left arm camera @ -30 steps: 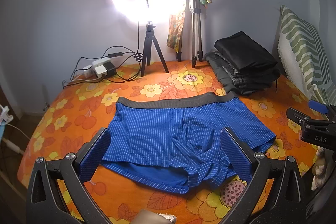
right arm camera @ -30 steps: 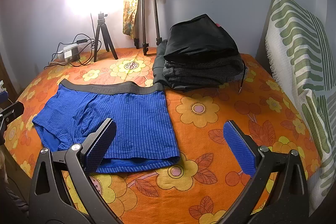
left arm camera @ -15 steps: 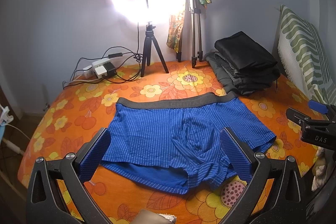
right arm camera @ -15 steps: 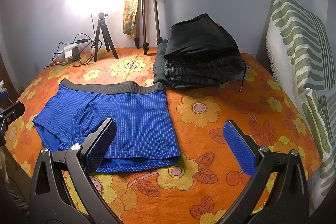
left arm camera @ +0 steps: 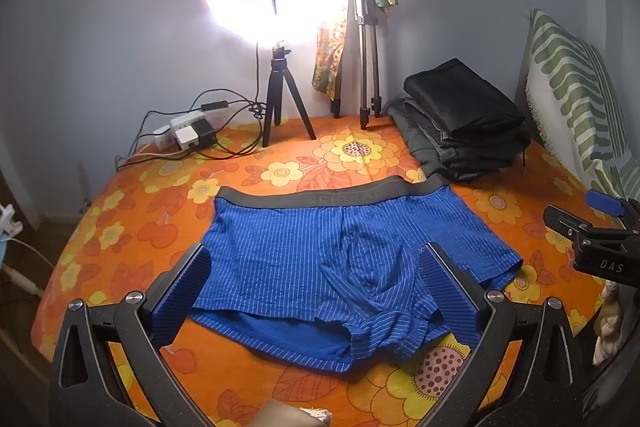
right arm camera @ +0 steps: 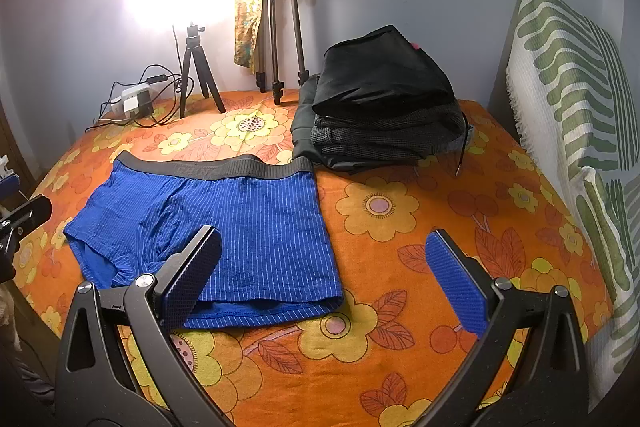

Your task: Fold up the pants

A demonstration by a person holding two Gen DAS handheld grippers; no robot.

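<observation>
Nothing has moved since the earlier frames. The left gripper (left arm camera: 316,295) hovers with jaws spread, empty, over the blue shorts (left arm camera: 344,259) lying flat on the orange bedspread (left arm camera: 132,227). The right gripper (right arm camera: 320,279) likewise gapes empty. Pinch both leg hems evenly before folding.

Blue striped shorts (left arm camera: 320,259) lie flat between the left tool's (left arm camera: 316,291) spread fingers.
</observation>
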